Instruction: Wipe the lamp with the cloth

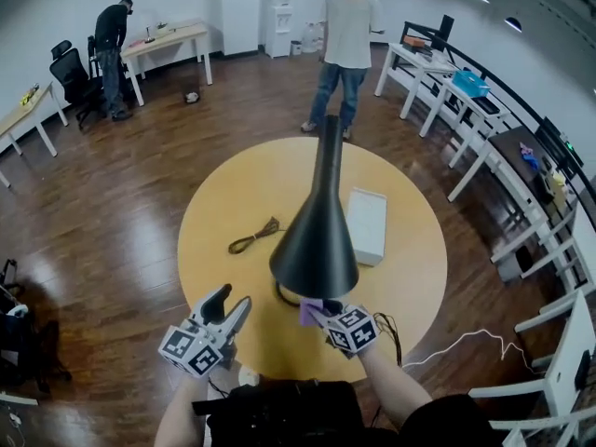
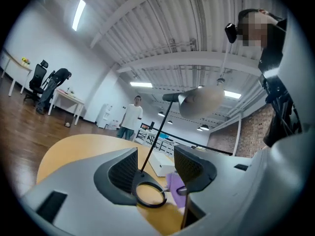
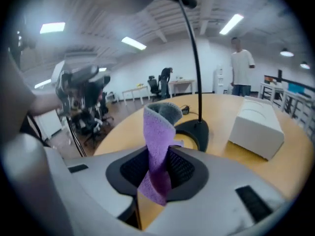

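A black lamp stands on the round yellow table (image 1: 223, 203); its cone shade (image 1: 315, 250) fills the middle of the head view. In the left gripper view the ring base (image 2: 150, 194), thin stem (image 2: 156, 132) and shade (image 2: 202, 100) all show. My right gripper (image 1: 326, 315) (image 3: 158, 167) is shut on a purple cloth (image 3: 158, 141) (image 1: 310, 311), just below the shade's near rim. The cloth stands up between the jaws, folded over at the top. My left gripper (image 1: 231, 311) (image 2: 155, 167) is open with nothing in it, level, near the table's front edge and facing the base.
A white box (image 1: 366, 223) lies right of the lamp and a coiled brown cable (image 1: 254, 237) lies left of it. One person (image 1: 346, 45) stands beyond the table, another (image 1: 112, 49) leans at a far desk. White desks (image 1: 466, 110) line the right wall.
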`<state>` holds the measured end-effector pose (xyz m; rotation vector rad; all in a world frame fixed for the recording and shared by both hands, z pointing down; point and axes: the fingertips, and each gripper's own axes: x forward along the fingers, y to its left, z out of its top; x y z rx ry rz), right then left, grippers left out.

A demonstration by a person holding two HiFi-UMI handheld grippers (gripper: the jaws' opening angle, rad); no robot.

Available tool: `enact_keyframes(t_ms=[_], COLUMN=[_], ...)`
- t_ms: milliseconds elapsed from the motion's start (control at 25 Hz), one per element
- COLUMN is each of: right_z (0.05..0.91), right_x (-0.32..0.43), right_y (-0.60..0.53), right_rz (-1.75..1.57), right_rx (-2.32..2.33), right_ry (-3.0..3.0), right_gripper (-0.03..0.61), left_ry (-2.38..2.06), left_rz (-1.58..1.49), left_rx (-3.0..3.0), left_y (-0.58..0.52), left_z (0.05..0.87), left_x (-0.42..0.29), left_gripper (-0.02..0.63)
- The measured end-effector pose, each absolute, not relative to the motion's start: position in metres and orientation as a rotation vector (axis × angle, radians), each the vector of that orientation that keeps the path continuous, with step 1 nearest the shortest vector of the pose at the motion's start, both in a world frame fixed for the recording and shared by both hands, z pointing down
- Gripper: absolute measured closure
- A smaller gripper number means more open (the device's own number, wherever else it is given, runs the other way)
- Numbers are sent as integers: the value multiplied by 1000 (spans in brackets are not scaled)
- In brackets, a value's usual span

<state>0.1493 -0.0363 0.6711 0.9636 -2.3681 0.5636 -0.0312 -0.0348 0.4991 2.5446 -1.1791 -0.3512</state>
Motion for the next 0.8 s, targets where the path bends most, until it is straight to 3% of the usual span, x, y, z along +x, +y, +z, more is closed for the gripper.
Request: enact_keyframes(t_ms=[200,360,800], right_z=[506,425,383], right_x=[107,109,85], right_y=[-17,-10,-20], right_rz=[393,272,-104], right_rx=[1261,1388,1444], right_ry=[-2719,-2765,-2723], right_gripper=[486,486,486], left_ry=[-974,-843,-715], left_rz=[-364,-414,-454], left_rx=[2624,2688,2737], left_y=[-44,-47,-57], left_z=[487,465,446], left_x=[-55,-48,-26], left_gripper=[385,385,385])
